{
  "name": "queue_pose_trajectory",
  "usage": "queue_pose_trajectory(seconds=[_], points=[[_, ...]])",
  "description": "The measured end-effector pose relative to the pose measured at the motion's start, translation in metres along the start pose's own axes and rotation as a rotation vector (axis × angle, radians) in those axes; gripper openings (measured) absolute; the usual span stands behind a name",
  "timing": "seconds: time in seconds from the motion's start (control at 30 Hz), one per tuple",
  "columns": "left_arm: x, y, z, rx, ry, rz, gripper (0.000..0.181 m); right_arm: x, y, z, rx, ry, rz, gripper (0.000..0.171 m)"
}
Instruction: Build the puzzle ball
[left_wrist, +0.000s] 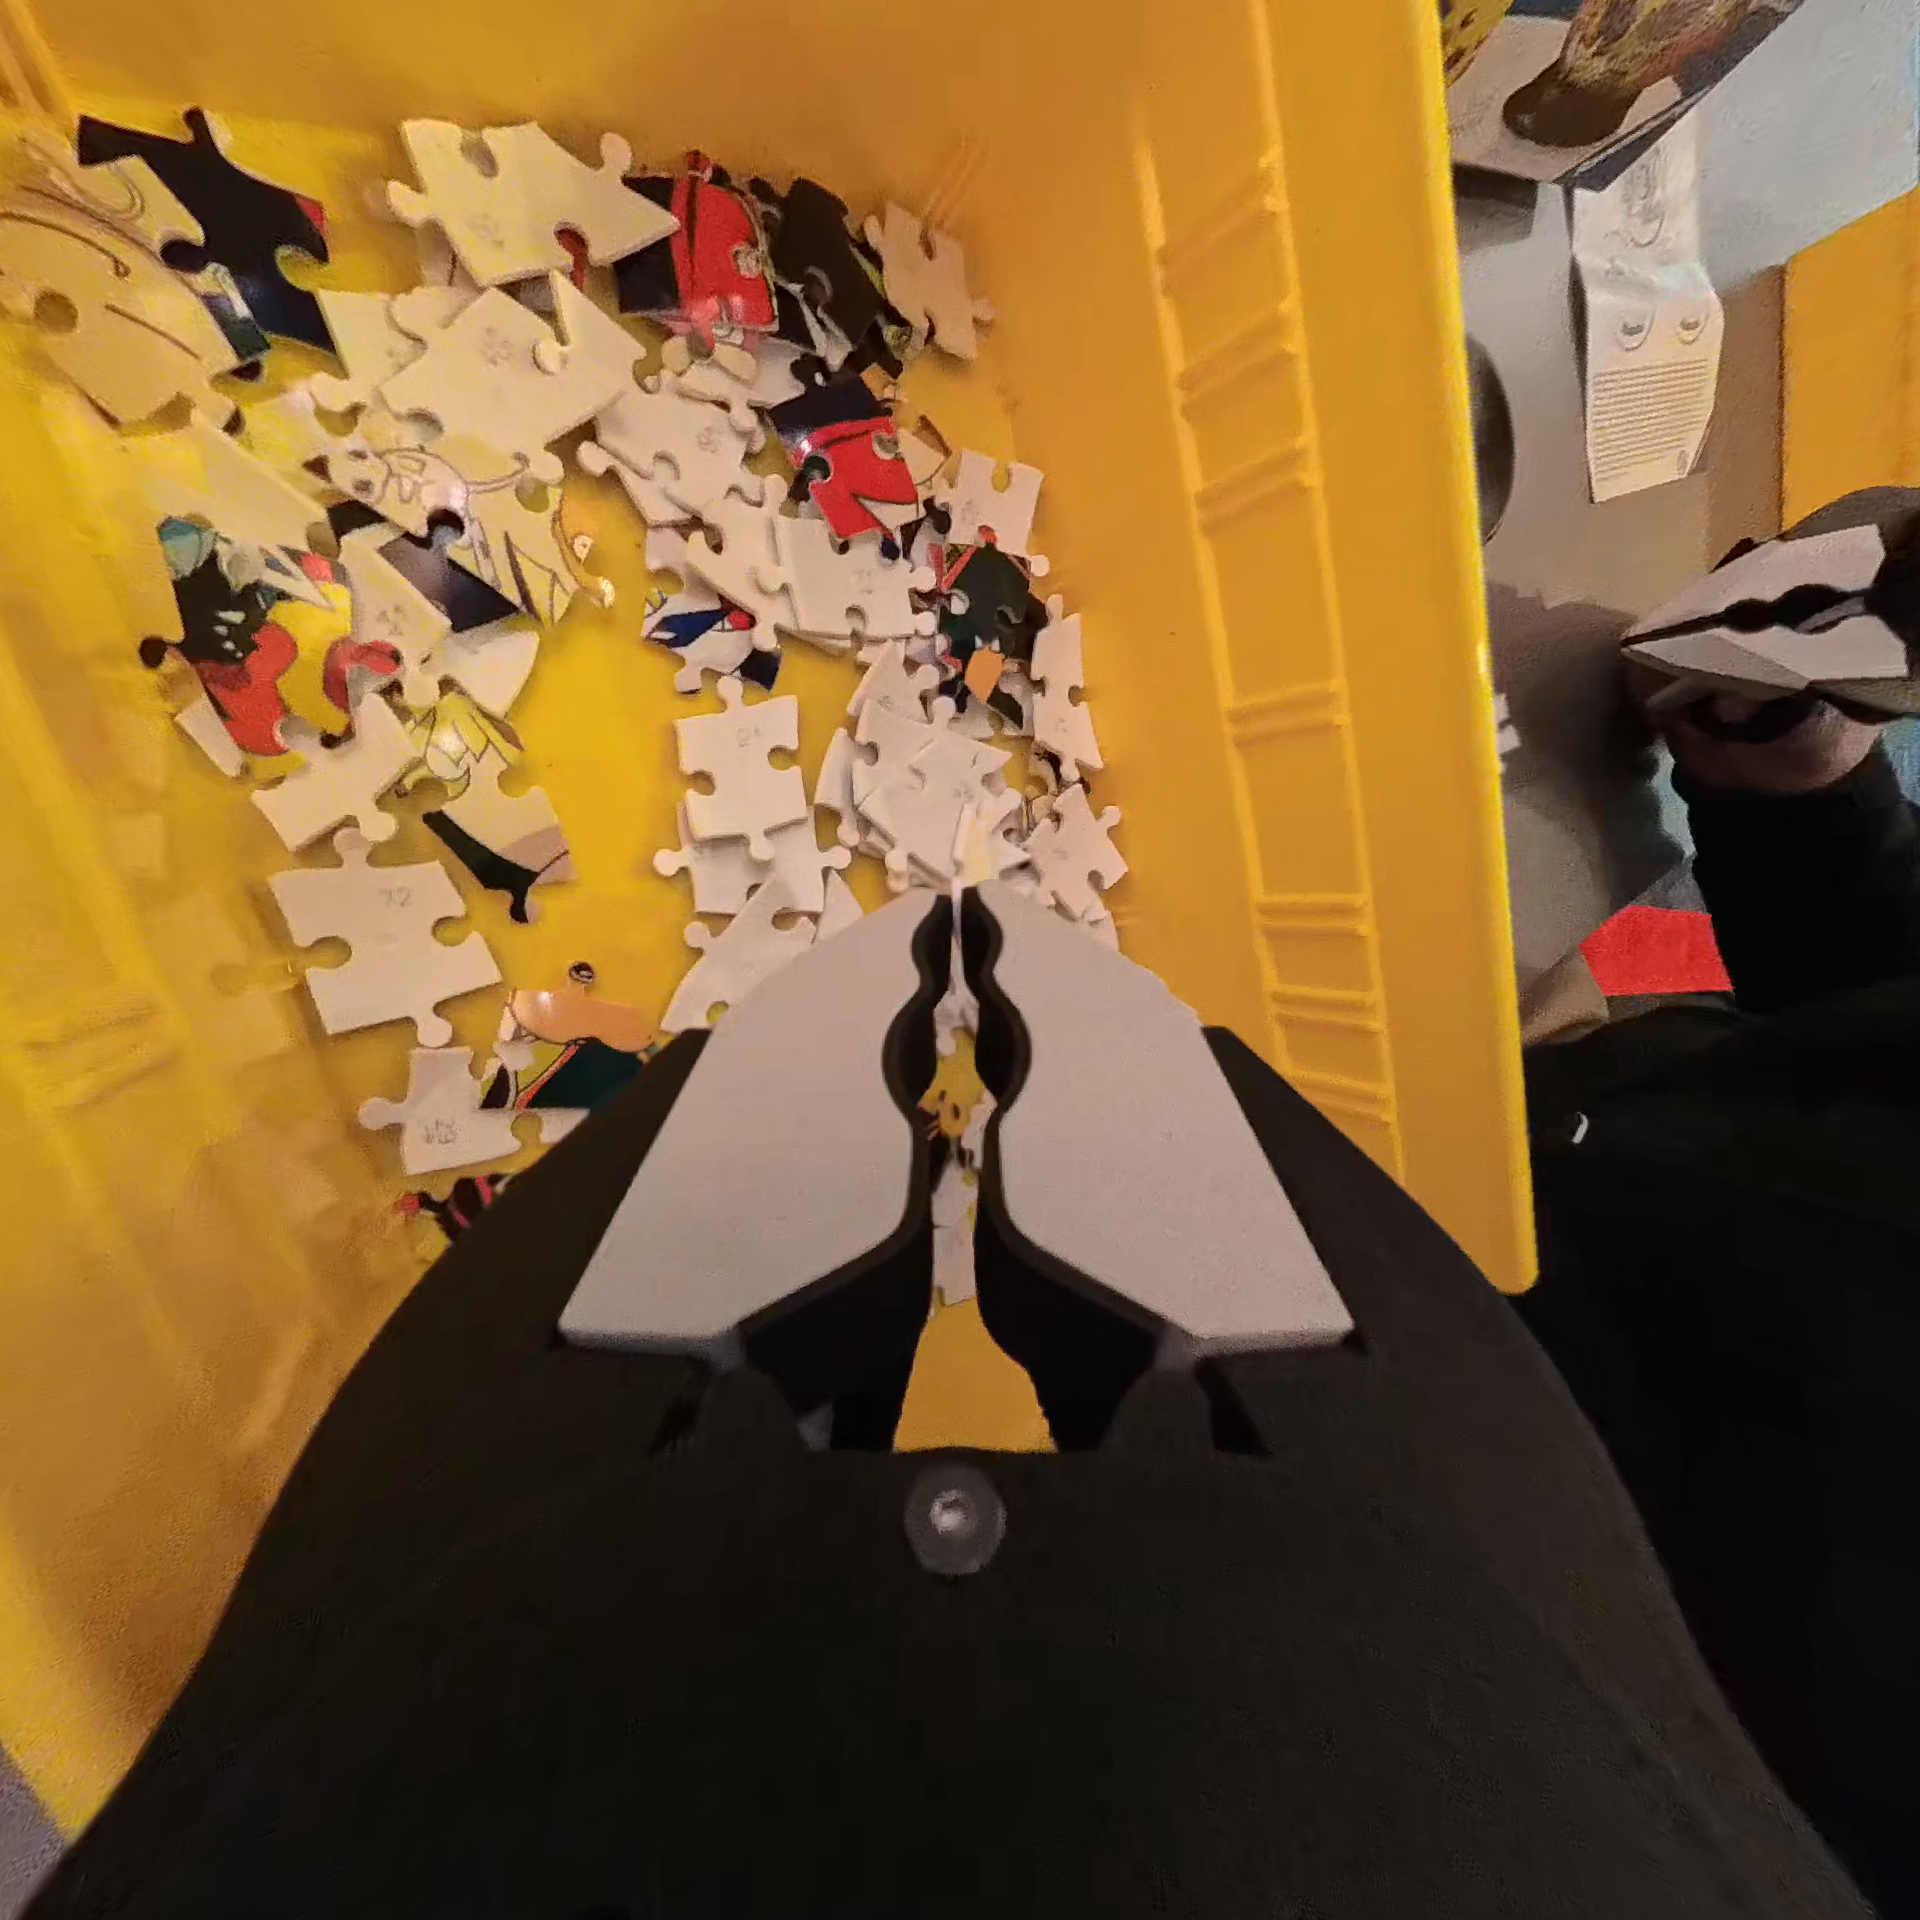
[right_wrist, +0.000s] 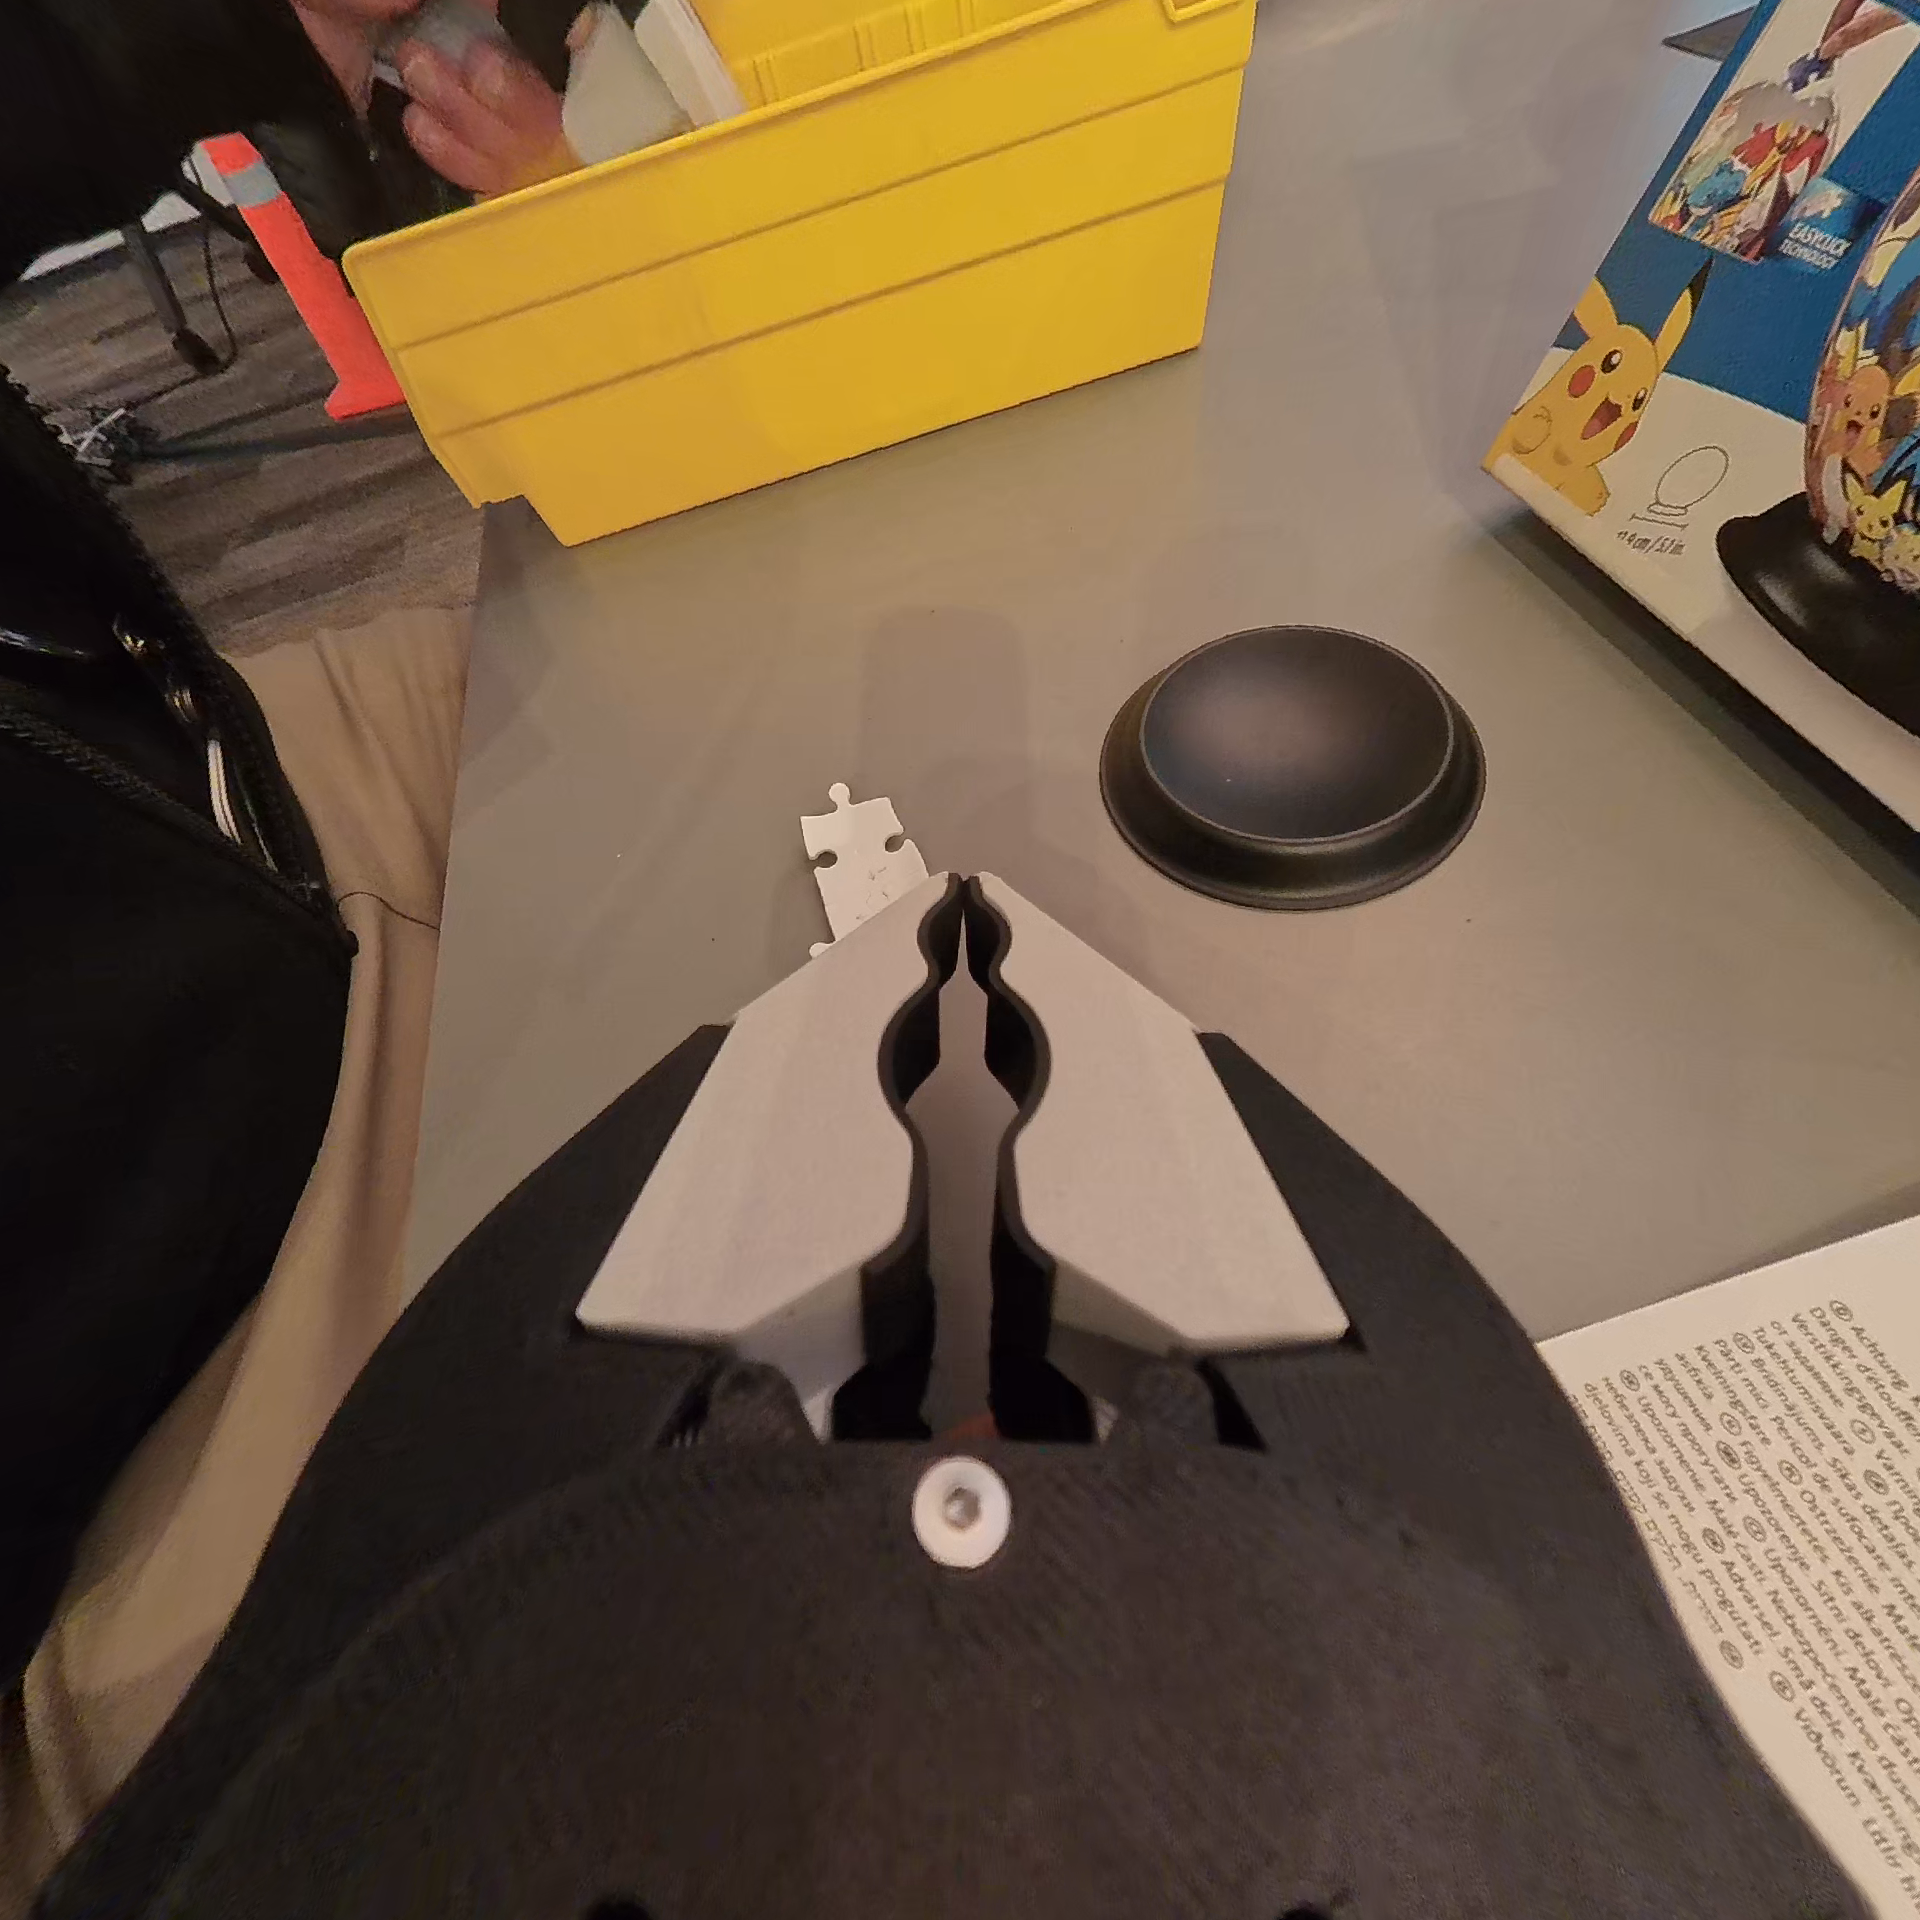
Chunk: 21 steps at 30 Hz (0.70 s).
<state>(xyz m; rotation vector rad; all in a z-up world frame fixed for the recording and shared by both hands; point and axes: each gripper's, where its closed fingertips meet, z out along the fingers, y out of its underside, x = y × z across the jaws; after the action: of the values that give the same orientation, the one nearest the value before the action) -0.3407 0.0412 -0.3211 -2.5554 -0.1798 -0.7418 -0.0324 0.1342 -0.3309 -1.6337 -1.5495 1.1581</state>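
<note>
Warm indoor light, soft shadows (fisheye-bent, blurred edges)

Perhaps forty puzzle pieces (left_wrist: 740, 767), one yellow bin (right_wrist: 810, 312), one stand (right_wrist: 1291, 764).

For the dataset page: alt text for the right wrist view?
Right gripper, shut, pins a white puzzle piece at its edge over a grey table. A black stand sits right; a yellow bin behind.

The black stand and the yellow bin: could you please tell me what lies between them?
Nothing: in the right wrist view only bare grey table separates the stand from the bin.
</note>
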Motion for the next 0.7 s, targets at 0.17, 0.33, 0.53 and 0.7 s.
queue_pose_trajectory(seconds=[0.17, 0.33, 0.53, 0.7], points=[[0.005, -0.024, -0.012, -0.004, -0.073, 0.086, 0.002, 0.0, 0.0, 0.0, 0.001, -0.001, -0.001, 0.0], [0.011, -0.036, -0.025, 0.003, -0.098, 0.131, 0.002, 0.0, -0.001, -0.001, 0.006, -0.001, 0.001, 0.0], [0.06, -0.046, -0.033, 0.088, -0.016, 0.198, 0.002, 0.0, 0.0, 0.0, 0.002, -0.001, -0.003, 0.0], [0.148, -0.051, -0.004, 0.162, 0.125, 0.296, 0.002, -0.001, 0.0, 0.0, 0.001, -0.002, -0.005, 0.0]])
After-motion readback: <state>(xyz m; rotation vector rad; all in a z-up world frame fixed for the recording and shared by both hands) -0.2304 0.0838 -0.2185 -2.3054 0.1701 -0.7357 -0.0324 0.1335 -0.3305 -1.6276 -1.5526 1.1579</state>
